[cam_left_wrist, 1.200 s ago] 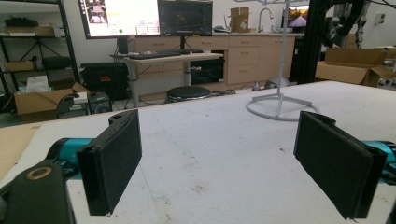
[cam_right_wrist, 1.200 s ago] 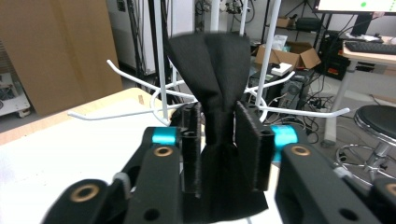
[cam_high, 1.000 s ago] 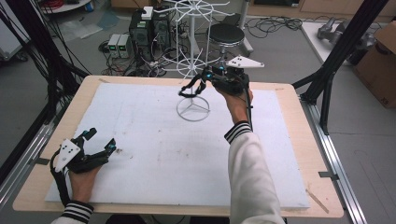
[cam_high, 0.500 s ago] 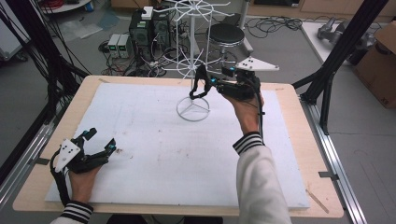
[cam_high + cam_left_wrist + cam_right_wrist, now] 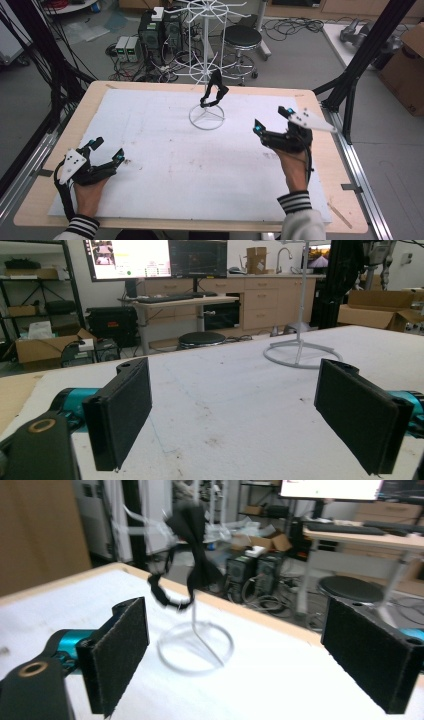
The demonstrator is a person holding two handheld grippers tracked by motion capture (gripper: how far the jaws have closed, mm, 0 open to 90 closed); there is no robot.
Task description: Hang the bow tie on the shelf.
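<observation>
At upper centre of the high view, a black strap [image 5: 213, 91] hangs lengthwise down the white wire stand [image 5: 206, 65]. The right gripper [image 5: 272, 122], jaws apart and empty, sits nearer than the left gripper [image 5: 106, 150], also spread.

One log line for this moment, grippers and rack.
left gripper: open, resting on table | right gripper: open, empty, away from rack | black strap: hanging on white wire rack
</observation>
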